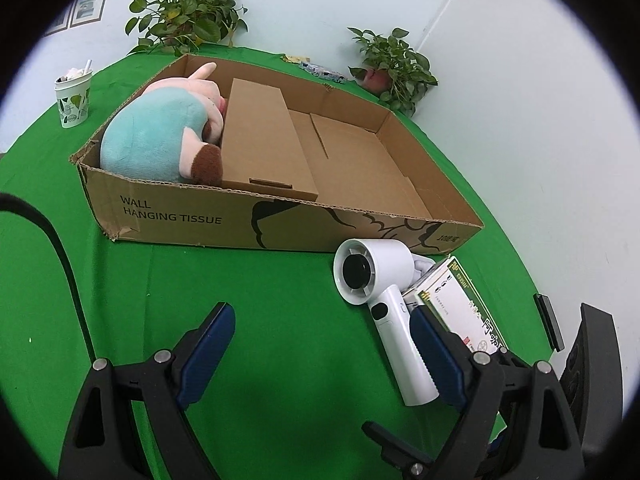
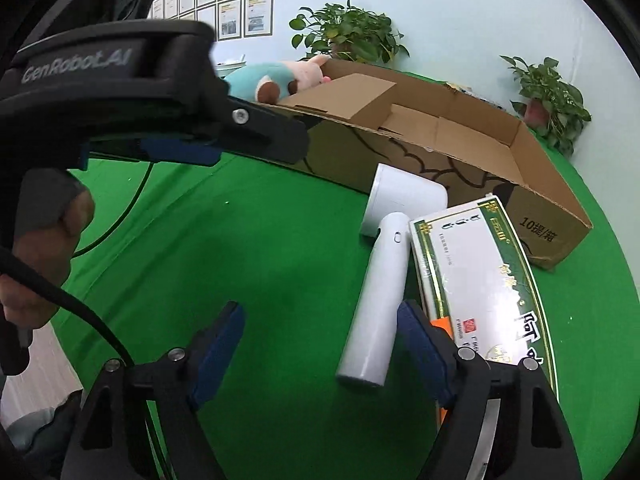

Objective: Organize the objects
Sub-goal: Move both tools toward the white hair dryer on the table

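Observation:
A shallow cardboard tray (image 1: 168,216) (image 2: 552,216) lies on the green table and holds a plush pig (image 1: 156,136) (image 2: 272,76) and a brown flat box (image 1: 260,140) (image 2: 352,92). In front of the tray lie a white hair dryer (image 1: 384,296) (image 2: 380,280) and a white-and-green box (image 1: 460,304) (image 2: 480,280), side by side. My left gripper (image 1: 320,344) is open and empty above the cloth, its right finger beside the dryer handle. My right gripper (image 2: 320,344) is open and empty, with the dryer handle just inside its right finger. The left gripper also shows in the right wrist view (image 2: 184,148).
A paper cup (image 1: 74,96) stands at the back left of the table. Two potted plants (image 1: 188,12) (image 1: 392,64) stand against the back wall. A black cable (image 1: 60,248) runs across the table at left. Small packets (image 1: 320,70) lie behind the tray.

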Tool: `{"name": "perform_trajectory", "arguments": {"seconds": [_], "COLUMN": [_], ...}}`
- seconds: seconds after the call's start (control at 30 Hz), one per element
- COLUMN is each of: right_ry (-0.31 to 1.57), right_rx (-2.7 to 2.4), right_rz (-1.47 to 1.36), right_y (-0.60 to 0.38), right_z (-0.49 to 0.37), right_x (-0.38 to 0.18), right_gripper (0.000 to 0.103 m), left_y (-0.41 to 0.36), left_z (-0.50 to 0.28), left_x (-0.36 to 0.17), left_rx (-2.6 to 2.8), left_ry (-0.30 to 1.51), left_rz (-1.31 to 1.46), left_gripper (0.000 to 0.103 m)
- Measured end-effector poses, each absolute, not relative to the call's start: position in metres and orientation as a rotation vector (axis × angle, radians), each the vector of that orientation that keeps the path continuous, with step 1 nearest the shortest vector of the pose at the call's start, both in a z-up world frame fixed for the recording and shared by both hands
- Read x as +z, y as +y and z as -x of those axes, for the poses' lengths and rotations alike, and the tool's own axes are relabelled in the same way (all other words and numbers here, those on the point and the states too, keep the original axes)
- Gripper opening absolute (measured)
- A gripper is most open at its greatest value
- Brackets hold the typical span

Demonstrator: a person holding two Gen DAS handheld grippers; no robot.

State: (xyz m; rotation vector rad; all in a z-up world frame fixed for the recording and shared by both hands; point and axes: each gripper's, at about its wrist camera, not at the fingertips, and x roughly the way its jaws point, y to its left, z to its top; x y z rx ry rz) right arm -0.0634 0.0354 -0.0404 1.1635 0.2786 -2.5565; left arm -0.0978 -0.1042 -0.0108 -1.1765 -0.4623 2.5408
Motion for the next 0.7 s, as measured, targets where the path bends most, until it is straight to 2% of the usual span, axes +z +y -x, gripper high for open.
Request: {"name": "perform_trajectory", "arguments": {"seconds": [0.07,0.23,0.3,0.7], "right_ry": [0.229,0.273,0.224,0.035], "right_rx": [-2.575,-2.591,-2.56,-2.4], "right_rz": [-1.204,-1.263,-1.296,-1.221], "right_y": [0.041,0.035,0.035,0.009], "right_z": [0.074,0.082,0.083,0.061], "right_x": [-0.043,-0.048,-0.052,-0.054], "right_gripper": [0.061,0.052,0.037,0.037], "left_y": [-0.105,-0.105,-0.108,-0.125], "left_z": [0.099,0.098,0.098,0.096], "left_x": [-0.012,-0.013,-0.014,-0.037], "left_rx": [2.529,2.531,2.535,2.304], "left_ry": [-0.474,-0.477,-0.491,-0.662], "left_rz": [1.186,1.207,1.213,1.324], "left_gripper": [0.089,0.088,0.088,0.088]}}
